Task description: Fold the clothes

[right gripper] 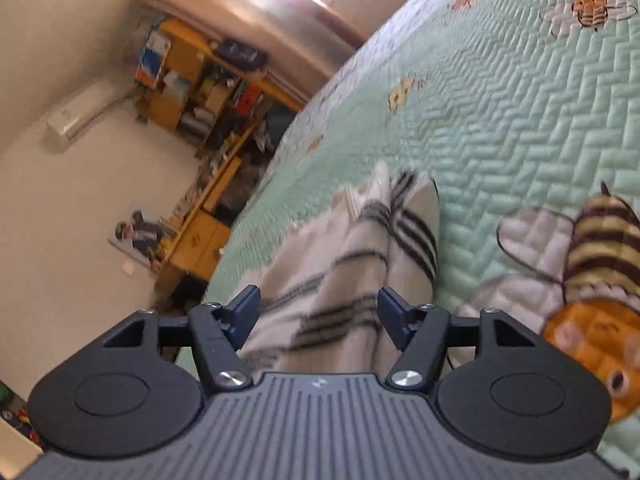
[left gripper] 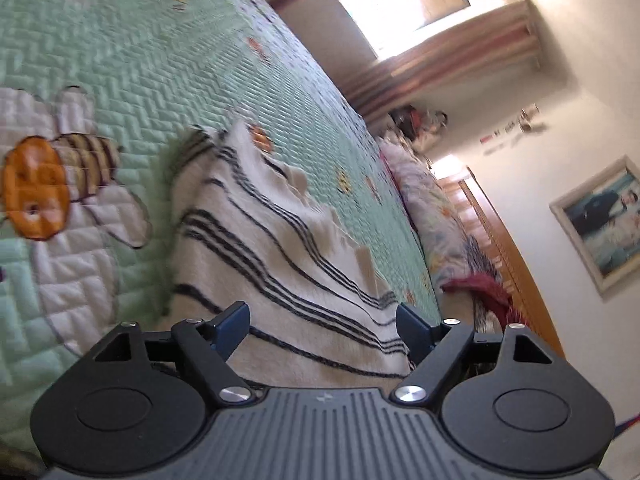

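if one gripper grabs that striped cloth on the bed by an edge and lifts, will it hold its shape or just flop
Probably flop: the striped cloth already lies in soft creases and folds on the green quilt. It looks woolly and fairly thick, so likely grippy rather than slippery. Both the left gripper and right gripper are open, so lifting two corners should sag less.

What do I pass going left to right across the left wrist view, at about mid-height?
Bee patch on the green quilt → striped cream garment, running down between the open left claw → floral bedding → wooden headboard → framed picture on the wall.
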`<state>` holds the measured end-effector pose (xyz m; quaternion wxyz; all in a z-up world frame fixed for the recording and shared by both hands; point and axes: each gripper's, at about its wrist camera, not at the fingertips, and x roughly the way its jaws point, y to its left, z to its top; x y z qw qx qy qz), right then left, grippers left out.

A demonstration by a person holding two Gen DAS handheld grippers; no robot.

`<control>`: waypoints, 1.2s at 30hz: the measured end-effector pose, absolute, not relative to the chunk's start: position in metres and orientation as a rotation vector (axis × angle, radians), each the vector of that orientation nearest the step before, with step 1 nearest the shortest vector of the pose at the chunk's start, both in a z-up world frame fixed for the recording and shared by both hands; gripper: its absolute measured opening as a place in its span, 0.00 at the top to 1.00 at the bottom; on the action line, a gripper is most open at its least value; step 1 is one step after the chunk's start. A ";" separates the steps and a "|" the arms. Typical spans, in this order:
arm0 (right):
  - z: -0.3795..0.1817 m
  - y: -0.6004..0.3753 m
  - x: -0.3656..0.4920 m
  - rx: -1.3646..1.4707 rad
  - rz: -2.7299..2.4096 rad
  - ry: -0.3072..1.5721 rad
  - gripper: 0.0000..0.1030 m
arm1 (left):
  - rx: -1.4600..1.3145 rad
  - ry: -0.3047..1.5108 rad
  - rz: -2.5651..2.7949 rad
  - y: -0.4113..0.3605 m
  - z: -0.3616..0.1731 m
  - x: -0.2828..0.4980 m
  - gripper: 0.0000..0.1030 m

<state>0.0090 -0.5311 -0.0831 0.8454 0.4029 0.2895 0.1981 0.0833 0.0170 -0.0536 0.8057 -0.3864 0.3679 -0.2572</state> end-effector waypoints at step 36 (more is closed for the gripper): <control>-0.126 -0.520 -0.004 1.065 0.780 0.733 0.27 | -0.789 0.849 -0.535 0.035 -0.069 0.117 0.13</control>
